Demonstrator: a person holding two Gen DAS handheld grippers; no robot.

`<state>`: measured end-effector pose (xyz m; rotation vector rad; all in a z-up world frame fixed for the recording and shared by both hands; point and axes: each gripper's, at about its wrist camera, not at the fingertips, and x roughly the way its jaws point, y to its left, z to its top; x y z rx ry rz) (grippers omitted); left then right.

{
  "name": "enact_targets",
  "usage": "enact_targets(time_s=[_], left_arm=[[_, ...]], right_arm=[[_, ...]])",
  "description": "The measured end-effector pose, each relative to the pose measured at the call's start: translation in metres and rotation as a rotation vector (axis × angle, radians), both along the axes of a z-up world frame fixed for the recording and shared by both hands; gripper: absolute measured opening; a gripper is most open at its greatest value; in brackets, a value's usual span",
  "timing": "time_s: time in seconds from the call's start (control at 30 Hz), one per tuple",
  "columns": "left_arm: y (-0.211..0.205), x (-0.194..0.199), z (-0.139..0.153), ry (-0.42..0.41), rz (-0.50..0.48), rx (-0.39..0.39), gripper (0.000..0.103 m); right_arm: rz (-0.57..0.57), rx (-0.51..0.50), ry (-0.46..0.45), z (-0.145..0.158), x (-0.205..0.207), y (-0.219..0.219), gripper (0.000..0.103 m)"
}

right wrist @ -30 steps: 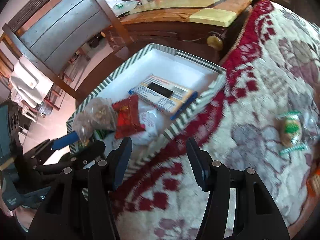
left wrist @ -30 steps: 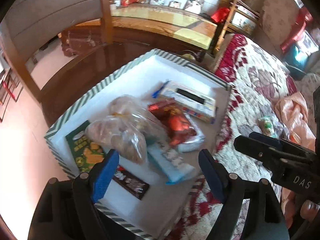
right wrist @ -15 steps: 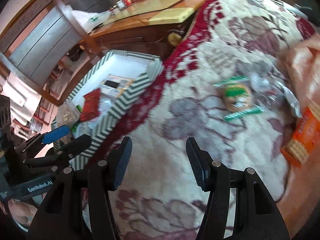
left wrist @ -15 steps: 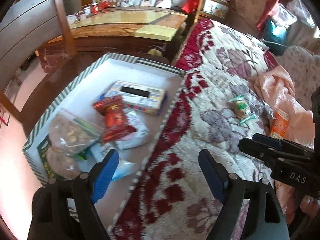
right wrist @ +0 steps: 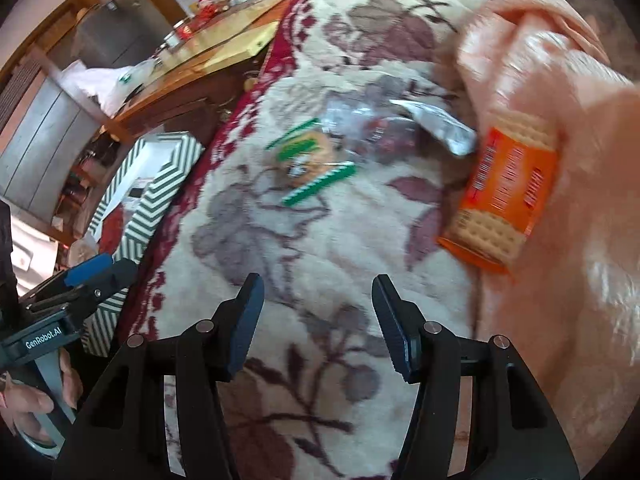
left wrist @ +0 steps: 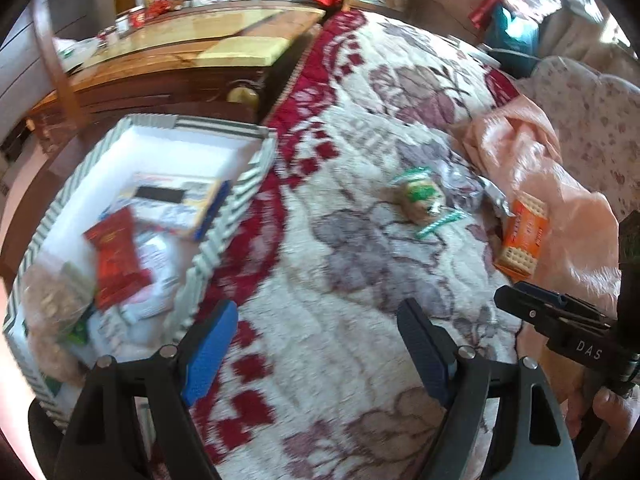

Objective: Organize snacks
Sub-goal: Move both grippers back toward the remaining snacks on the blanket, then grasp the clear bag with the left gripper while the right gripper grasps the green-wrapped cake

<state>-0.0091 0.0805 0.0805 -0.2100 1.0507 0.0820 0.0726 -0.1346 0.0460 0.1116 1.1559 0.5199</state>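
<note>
Snacks, loose, on a floral blanket [left wrist: 352, 264] in cream, maroon and red: one round biscuit in a clear wrapper with green ends [left wrist: 424, 200], lying near the middle of the blanket; one orange cracker packet [left wrist: 520, 236], set against a peach quilted cloth [left wrist: 552, 168] to its right; one crumpled silver wrapper [right wrist: 436, 124] between the two, close to the orange packet's upper end.

Storage: green-and-white striped box [left wrist: 224, 232], white inside, standing at the blanket's left edge. Contents: a red packet [left wrist: 116, 256], a flat white-and-blue carton [left wrist: 176, 196] behind it, a clear bag of brownish pieces [left wrist: 52, 296] at the near corner, and pale wrappers beneath, too blurred to itemise.

Left gripper [left wrist: 316, 348]: jaws spread wide with nothing between them, over the blanket just right of the box's near corner.

Right gripper [right wrist: 316, 324]: jaws parted about halfway with nothing between them, over bare blanket, the biscuit ahead of it and the orange packet ahead to its right, neither touched.

Background: wooden cabinet with a glossy yellow top [left wrist: 224, 48], behind the box.
</note>
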Motion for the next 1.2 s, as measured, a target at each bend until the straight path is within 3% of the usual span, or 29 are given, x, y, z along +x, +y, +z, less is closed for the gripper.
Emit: enact_targets(time_s=[0.5, 0.83, 1.03, 1.2], left_arm=[[-0.036, 0.063, -0.012, 0.046, -0.055, -0.062, 0.084], [-0.095, 0.127, -0.003, 0.006, -0.325, -0.002, 0.084], [-0.137, 0.164, -0.025, 0.037, -0.514, 0.106, 0.084], [-0.152, 0.186, -0.045, 0.074, -0.576, 0.154, 0.084]], right_arm=[[-0.062, 0.030, 0.029, -0.015, 0.019, -0.035, 0.056], [-0.079, 0.060, 0.061, -0.027, 0.023, -0.049, 0.056], [-0.081, 0.058, 0.068, -0.032, 0.026, -0.050, 0.056], [-0.097, 0.063, 0.089, -0.039, 0.030, -0.054, 0.056]])
